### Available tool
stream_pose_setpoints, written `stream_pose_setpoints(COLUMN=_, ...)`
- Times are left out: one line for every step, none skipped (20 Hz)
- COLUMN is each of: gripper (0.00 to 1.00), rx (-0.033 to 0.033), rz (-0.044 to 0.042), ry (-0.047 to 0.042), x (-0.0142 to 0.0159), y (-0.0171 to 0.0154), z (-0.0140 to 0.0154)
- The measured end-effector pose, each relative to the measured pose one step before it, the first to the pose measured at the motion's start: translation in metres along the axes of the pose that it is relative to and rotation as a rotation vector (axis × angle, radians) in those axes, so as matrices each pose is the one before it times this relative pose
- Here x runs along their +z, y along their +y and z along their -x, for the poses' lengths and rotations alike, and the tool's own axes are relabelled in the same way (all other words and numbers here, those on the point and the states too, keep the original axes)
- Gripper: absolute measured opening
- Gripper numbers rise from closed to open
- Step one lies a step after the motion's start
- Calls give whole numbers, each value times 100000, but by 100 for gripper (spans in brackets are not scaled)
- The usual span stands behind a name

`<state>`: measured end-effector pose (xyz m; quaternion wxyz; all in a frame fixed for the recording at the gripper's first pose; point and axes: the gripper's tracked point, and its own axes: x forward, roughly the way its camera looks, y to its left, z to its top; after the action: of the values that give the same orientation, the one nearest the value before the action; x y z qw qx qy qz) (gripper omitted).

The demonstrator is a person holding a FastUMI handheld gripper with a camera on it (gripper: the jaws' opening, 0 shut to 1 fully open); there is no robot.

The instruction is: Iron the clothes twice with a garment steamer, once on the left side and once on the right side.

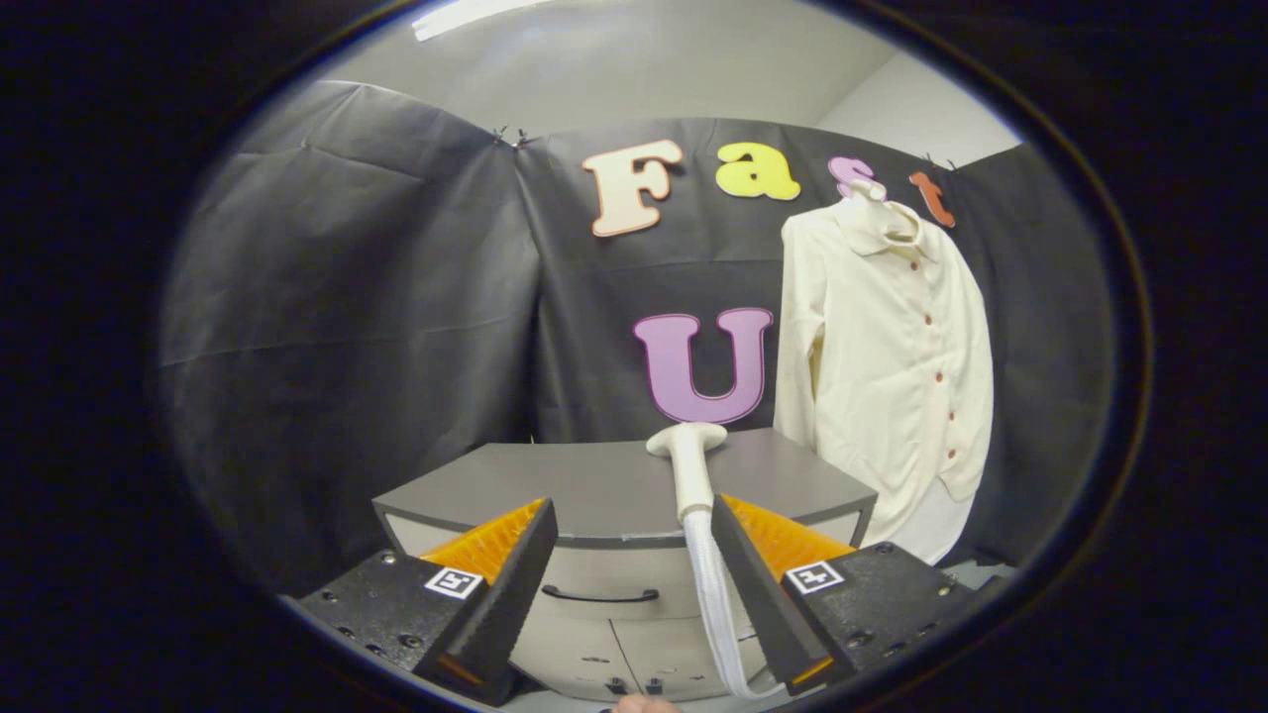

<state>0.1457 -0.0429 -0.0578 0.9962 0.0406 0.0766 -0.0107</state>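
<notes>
Gripper [628, 520] jaws sitting spread wide, pinching nothing. White plastic steamer head with ribbed hose [690, 465] resting on grey cabinet [555, 485], touching right finger. Cream button-up shirt [887, 366] hanging beyond, to right.

Here's the gripper [629, 525]: 2 wedge-shaped fingers [515, 584] with ribbed inner faces, each mounted on a black block. Both blocks carry a square black-and-white marker tag [455, 581] and several small screws [411, 641].
</notes>
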Motion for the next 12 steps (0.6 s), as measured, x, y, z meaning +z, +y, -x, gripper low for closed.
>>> stream_pose_setpoints(gripper=95, rx=-249, rz=107, ry=585, x=-168, y=-269, z=-820)
stream_pose_setpoints(gripper=94, rx=-211, rz=443, ry=84, x=23, y=-188, z=-760)
stream_pose_setpoints(gripper=93, rx=-796, rz=574, ry=-98, x=-2, y=-359, z=-793)
stream_pose_setpoints(gripper=91, rx=-535, rz=561, ry=631, x=-51, y=-289, z=-827)
stream_pose_setpoints(gripper=91, rx=175, rz=338, ry=174, x=-81, y=-124, z=-831)
stream_pose_setpoints(gripper=91, rx=-187, rz=341, ry=-23, x=106, y=-116, z=-870)
stream_pose_setpoints(gripper=91, rx=-625, rz=101, ry=672, x=-47, y=-259, z=-850)
stream_pose_setpoints(gripper=91, rx=-238, rz=-143, ry=1035, x=-200, y=-221, z=-988)
stream_pose_setpoints(gripper=91, rx=-147, rz=-419, ry=719, x=-175, y=-90, z=-809)
stream_pose_setpoints(gripper=92, rx=-470, rz=-145, ry=1273, x=-111, y=-202, z=-916)
stream_pose_setpoints(gripper=91, rx=-449, rz=-421, ry=1350, x=-411, y=-240, z=-903)
stream_pose_setpoints(gripper=92, rx=-599, rz=-418, ry=1204, x=-222, y=-256, z=-871)
